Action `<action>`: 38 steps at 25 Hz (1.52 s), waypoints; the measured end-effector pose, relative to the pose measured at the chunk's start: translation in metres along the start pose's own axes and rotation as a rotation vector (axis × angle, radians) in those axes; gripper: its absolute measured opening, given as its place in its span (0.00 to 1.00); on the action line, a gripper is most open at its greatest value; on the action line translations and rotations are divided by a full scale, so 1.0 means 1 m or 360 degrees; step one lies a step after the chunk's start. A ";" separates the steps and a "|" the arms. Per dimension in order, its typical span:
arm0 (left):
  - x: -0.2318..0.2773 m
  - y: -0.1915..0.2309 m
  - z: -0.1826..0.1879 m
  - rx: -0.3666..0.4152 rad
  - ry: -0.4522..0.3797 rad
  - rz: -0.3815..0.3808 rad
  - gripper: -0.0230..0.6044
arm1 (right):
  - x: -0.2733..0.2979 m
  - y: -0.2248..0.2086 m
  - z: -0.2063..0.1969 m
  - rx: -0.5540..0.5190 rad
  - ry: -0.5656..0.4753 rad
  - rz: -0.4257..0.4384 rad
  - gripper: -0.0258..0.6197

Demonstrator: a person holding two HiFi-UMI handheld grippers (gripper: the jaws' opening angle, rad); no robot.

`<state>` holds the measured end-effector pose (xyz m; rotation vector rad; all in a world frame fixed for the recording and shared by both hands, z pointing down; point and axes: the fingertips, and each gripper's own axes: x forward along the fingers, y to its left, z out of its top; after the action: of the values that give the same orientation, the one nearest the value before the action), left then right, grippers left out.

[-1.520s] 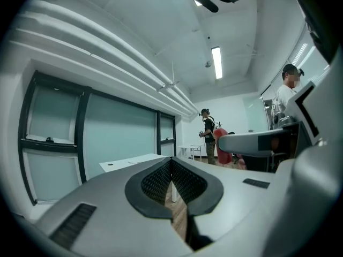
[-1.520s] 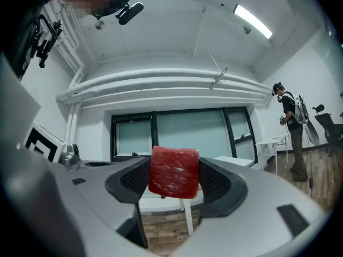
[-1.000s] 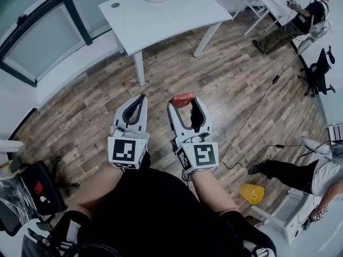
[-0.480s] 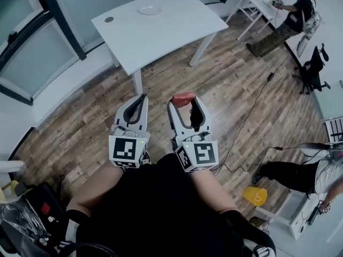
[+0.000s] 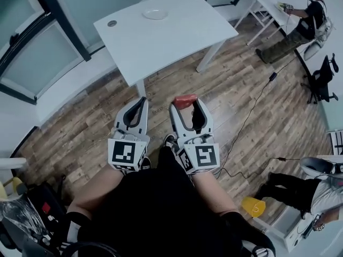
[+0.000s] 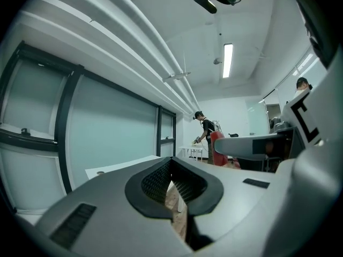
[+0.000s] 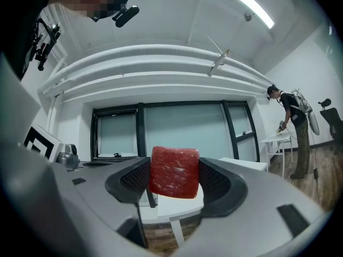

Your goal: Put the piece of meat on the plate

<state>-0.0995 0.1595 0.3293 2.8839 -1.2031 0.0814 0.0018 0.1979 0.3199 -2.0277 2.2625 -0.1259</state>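
Carry progressing: white bench (image 5: 177, 42) with far round white plate (image 5: 155, 14) is nearer, right claw (image 7: 174, 183) clamped on red meat slab (image 7: 173, 172), left claw (image 6: 172, 189) closed empty.

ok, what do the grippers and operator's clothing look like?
Left gripper and right gripper: light grey plastic, curved jaws lined with black textured pads, each carrying a white cube with black square markers. No cables on them. Operator wears a black top.

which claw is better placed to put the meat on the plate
Right. The right claw grips the meat between its jaws, while the left claw is shut and empty. The plate lies on the table ahead of both.
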 end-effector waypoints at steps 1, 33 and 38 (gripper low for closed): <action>0.009 0.003 -0.001 0.0002 0.0003 0.0009 0.04 | 0.009 -0.005 0.000 0.0001 0.0004 0.0014 0.48; 0.189 0.017 0.009 0.0016 0.0038 0.0184 0.04 | 0.141 -0.130 0.020 0.0021 0.0032 0.0240 0.47; 0.221 0.033 0.005 -0.0011 0.0044 0.0165 0.04 | 0.169 -0.149 0.021 0.0037 0.0021 0.0209 0.47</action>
<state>0.0329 -0.0205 0.3363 2.8031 -1.3448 0.1177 0.1334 0.0140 0.3148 -1.8659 2.3821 -0.1547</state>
